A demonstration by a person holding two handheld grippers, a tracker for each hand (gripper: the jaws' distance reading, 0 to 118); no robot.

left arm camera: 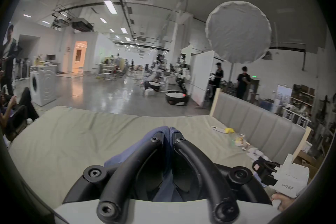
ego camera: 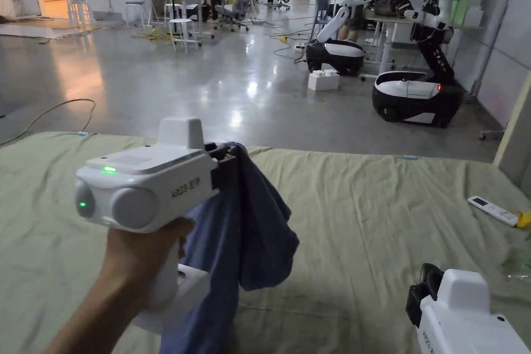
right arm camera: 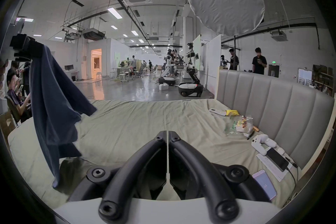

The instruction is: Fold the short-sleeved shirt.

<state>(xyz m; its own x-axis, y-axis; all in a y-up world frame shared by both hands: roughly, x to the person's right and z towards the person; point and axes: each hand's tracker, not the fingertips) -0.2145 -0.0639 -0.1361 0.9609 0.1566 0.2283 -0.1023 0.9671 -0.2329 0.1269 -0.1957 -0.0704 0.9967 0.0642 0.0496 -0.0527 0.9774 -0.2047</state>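
Open workshop hall, polished concrete floor, wheeled robots parked beyond the foot of the bed (ego camera: 363, 204); its pale green sheet is my working surface.

Short-sleeved shirt (ego camera: 243, 225): dark blue, hanging in a bunch from my left gripper (ego camera: 228, 160), raised well above the sheet. In the left gripper view both jaws press together on a fold of blue fabric. In the right gripper view the garment droops in long loose folds, and its lowest corner appears to reach down to, or just above, the sheet; I cannot tell whether it touches.

Handling judgement: thin, soft knit, light, no stiffness at all. It will collapse wherever unsupported and should not slip from a firm pinch. A single hold point leaves it twisted, so no edge is square. Best second hold looks like a free hem corner or shoulder seam in the hanging mass, so that the two points can spread it flat.

Right gripper (right arm camera: 167, 132): low at the right, clenched on nothing, jaw tips meeting over bare sheet. It would have to open before taking cloth.

Folding proper not yet begun; shirt needs laying out first.

Clutter to avoid near the grey padded headboard (right arm camera: 272, 100): remote control (ego camera: 492, 210), a yellow item, a clear bag, phones.
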